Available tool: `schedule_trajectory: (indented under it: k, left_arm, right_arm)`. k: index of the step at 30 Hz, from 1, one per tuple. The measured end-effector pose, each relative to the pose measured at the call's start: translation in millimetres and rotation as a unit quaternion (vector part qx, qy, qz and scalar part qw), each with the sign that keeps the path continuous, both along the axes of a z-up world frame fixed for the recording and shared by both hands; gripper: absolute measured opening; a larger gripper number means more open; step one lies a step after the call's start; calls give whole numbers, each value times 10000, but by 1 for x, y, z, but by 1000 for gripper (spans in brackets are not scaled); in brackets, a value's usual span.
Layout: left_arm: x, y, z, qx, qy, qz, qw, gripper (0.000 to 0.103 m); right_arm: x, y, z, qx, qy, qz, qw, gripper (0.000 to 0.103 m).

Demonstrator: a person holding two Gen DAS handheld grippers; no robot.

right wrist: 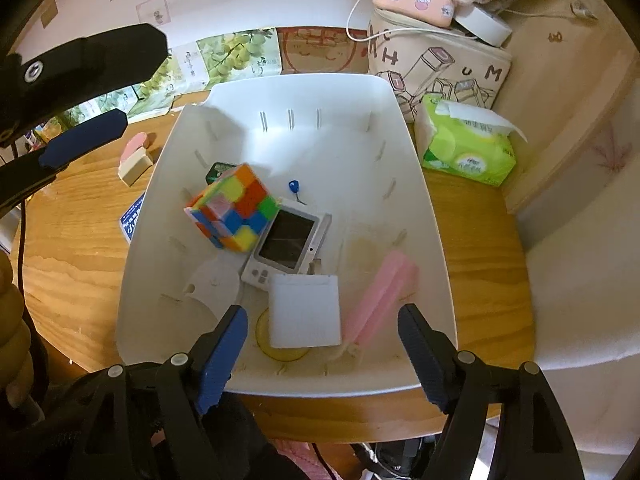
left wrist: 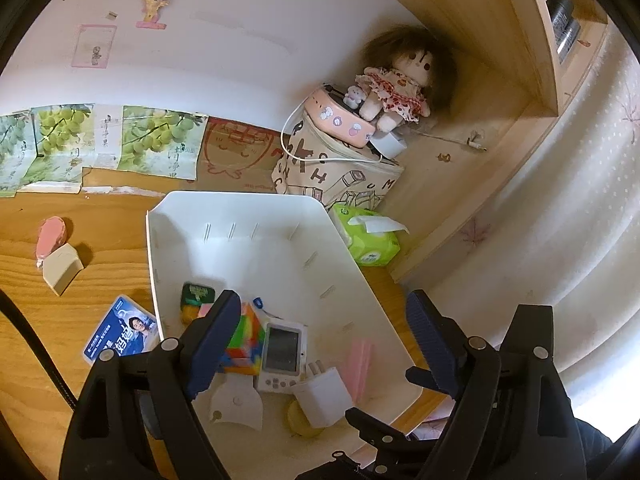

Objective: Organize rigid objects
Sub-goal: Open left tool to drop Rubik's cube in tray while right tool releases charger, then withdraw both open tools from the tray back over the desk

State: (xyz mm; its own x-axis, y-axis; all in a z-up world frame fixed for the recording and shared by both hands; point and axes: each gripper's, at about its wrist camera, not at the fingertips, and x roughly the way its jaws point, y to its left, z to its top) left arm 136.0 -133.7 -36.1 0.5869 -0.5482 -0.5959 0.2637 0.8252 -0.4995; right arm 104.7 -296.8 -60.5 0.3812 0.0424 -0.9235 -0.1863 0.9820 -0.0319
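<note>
White bin (right wrist: 420, 184) already holds the cube (right wrist: 232, 208) and charger (right wrist: 304, 312); 3 items remain on the worktop (left wrist: 80, 312). Both tongs (left wrist: 320, 344) (right wrist: 324, 344) gape empty.

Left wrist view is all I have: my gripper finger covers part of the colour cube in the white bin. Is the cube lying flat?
Observer: No. From the right wrist view the cube sits tilted, one corner overlapping the handheld console.
Operator: And the right gripper? It's outside my picture.
Observer: The right gripper is open, hanging over the near end of the bin above the white charger, with nothing gripped.
</note>
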Motion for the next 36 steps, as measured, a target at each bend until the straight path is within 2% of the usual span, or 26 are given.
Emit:
schedule_trajectory:
  k: [16, 26, 36]
  left_arm:
    - [-13, 34, -10, 237, 345, 101, 9991, 87]
    - [-13, 89, -8, 370, 391, 399, 9978, 87]
    - [-12, 142, -6, 516, 413, 617, 9959, 87]
  right_arm:
    - [-11, 24, -4, 247, 92, -172, 9995, 80]
    - [-6, 72, 3, 450, -26, -23, 9990, 80]
    - [6, 116, 9, 744, -214, -115, 9969, 80]
